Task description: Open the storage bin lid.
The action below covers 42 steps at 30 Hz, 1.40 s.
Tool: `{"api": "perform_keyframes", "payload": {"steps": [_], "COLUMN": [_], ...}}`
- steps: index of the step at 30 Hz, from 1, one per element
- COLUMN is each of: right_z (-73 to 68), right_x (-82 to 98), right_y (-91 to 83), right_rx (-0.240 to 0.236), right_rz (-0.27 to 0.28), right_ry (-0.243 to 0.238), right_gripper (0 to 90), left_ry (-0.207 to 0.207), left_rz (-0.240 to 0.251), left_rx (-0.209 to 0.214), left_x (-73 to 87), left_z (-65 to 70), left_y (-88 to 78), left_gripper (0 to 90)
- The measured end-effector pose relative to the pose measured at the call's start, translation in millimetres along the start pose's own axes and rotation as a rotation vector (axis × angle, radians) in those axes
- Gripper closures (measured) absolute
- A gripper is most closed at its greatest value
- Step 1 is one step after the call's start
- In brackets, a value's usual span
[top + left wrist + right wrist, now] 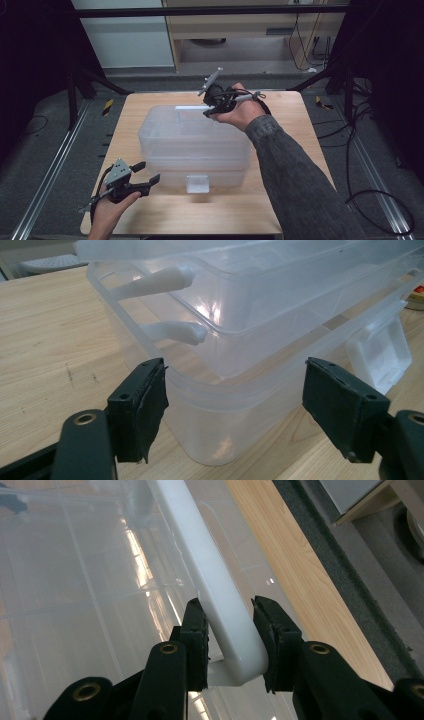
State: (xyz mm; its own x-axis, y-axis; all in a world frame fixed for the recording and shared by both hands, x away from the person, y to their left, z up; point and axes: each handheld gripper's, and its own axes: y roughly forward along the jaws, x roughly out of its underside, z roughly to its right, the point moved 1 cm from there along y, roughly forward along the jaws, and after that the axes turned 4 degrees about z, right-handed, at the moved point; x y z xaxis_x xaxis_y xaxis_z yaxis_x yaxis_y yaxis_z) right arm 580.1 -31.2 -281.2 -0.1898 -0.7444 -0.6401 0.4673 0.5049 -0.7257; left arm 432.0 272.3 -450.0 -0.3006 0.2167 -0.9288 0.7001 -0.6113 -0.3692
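- High view: a clear plastic box (pixel 195 145) sits mid-worktop (pixel 130 115), with a second clear tub nested inside. The right tool (pixel 209 111) grips the white handle (pixel 192 107) at the box's far edge. The left tool (pixel 147 172) hangs released near the box's near left corner.
- Left gripper view: the jaws stand apart, with the box corner (pixel 220 405) just beyond them.
- Right gripper view: the jaws clench the white handle (pixel 220 600).

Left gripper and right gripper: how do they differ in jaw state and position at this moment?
The left gripper has its jaws wide open with nothing between them; the right gripper is closed on the white handle. The left gripper sits low at the near left corner of the clear storage box; the right gripper is raised over its far rim. Both are hand-held with black jaws.
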Motion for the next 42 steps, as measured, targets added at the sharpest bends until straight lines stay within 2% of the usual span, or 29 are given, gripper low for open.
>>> {"api": "perform_keyframes", "payload": {"steps": [11,34,42], "right_z": [5.9,19.2,21.9], "right_x": [-3.8,-13.2,-14.7], "right_y": [-2.0,-2.7,-1.8], "right_rx": [0.01,0.021,0.023], "right_rz": [0.009,-0.026,-0.024], "right_ry": [0.02,0.025,0.033], "right_gripper": [66.8,66.5,66.3], "left_ry": [0.005,0.012,0.014], "left_rz": [0.004,0.0,-0.006], "left_rx": [-0.005,-0.016,-0.022], "left_x": [-0.9,-1.3,-0.9], "left_z": [0.4,0.4,-0.3], "left_y": [0.6,0.7,0.8], "left_gripper": [24.7,27.0,28.8]}}
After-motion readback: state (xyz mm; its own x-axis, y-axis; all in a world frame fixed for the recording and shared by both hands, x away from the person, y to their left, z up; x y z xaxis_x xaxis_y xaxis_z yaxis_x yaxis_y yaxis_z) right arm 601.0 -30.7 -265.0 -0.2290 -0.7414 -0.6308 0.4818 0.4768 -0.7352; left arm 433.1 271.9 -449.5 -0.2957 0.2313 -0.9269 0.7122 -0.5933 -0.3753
